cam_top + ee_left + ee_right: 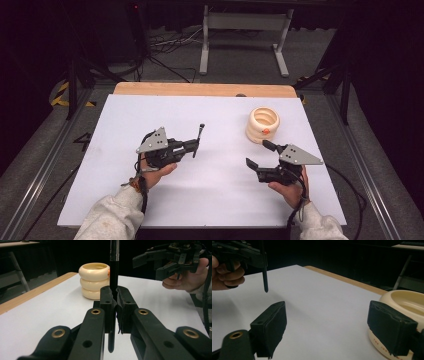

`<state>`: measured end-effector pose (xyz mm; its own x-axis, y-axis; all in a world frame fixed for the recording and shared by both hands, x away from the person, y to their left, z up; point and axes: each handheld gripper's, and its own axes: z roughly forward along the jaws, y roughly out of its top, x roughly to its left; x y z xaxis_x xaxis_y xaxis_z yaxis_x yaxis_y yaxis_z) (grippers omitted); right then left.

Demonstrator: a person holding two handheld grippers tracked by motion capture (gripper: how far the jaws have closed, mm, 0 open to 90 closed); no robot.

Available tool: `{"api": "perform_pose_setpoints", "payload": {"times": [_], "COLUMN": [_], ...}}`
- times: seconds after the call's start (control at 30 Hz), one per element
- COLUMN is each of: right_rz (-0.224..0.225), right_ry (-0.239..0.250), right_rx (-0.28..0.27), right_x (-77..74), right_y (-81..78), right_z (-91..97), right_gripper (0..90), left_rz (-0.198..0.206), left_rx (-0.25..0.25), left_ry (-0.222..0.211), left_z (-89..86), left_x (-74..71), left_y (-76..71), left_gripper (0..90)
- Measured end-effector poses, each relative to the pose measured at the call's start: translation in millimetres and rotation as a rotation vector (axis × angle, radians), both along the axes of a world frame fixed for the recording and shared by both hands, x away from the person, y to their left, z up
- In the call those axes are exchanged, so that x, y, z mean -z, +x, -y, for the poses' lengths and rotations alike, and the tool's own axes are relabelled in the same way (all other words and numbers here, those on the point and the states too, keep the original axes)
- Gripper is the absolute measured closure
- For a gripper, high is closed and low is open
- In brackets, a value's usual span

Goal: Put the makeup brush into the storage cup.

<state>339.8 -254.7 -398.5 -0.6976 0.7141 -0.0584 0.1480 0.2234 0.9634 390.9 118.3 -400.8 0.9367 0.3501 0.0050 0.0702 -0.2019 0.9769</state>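
Two hand-held grippers, one pen and one ribbed holder on a white board over a wooden table

- Left gripper [196, 146]: clenched on a slim black pen [199, 136]; in the left gripper view the pads press the shaft from both sides, the pen upright, its tip hanging below the pads and its top running out of that view
- Left hand [159, 172]: comes in from the near edge left of centre, grey sleeve [112, 216] at the wrist, palm under the gripper body, gripper held roughly level and pointing toward the right edge, grey three-cornered plate [154, 141] on top
- Pen, place: over the middle of the board, clear of the surface, well apart from the holder
- Right gripper [261, 154]: released, jaws standing wide with nothing between them; pads [271, 325] seen far apart in the right gripper view
- Right hand [290, 190]: enters from the near right corner, fingers curled under the body, gripper pointing left and away, raised off the board
- Holder [263, 125]: cream, three stacked rings, open top, small orange mark on its side; upright toward the far right corner, just beyond the right gripper's far jaw, whether touching cannot be told
- Board [220, 200]: white, bare wood strip [200, 89] along the far edge
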Motion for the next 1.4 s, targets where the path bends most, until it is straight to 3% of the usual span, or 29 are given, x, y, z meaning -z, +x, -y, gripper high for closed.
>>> {"api": "perform_pose_setpoints", "payload": {"times": [0.27, 0.5, 1.03, 1.4], "right_rz": [0.003, 0.006, 0.013, 0.023], "right_ry": [0.004, 0.036, 0.052, 0.098], "right_rx": [-0.029, -0.061, -0.126, -0.174], "right_x": [-0.6, -7.1, -15.2, -23.5], "right_y": [10.6, 14.6, 19.0, 19.0], "right_z": [-18.3, -30.0, -56.3, -69.7], "right_gripper": [16.8, 16.8, 16.1, 19.7], "left_rz": [0.000, 0.007, 0.011, 0.010], "left_rx": [0.010, 0.028, 0.046, 0.064], "left_ry": [0.000, -0.009, -0.018, -0.027], "left_z": [5.6, 11.5, 18.0, 24.6], "left_x": [3.9, 3.9, 6.3, 8.1], "left_y": [0.9, -1.9, -2.1, -3.5], "left_gripper": [84.3, 84.3, 84.3, 84.3]}}
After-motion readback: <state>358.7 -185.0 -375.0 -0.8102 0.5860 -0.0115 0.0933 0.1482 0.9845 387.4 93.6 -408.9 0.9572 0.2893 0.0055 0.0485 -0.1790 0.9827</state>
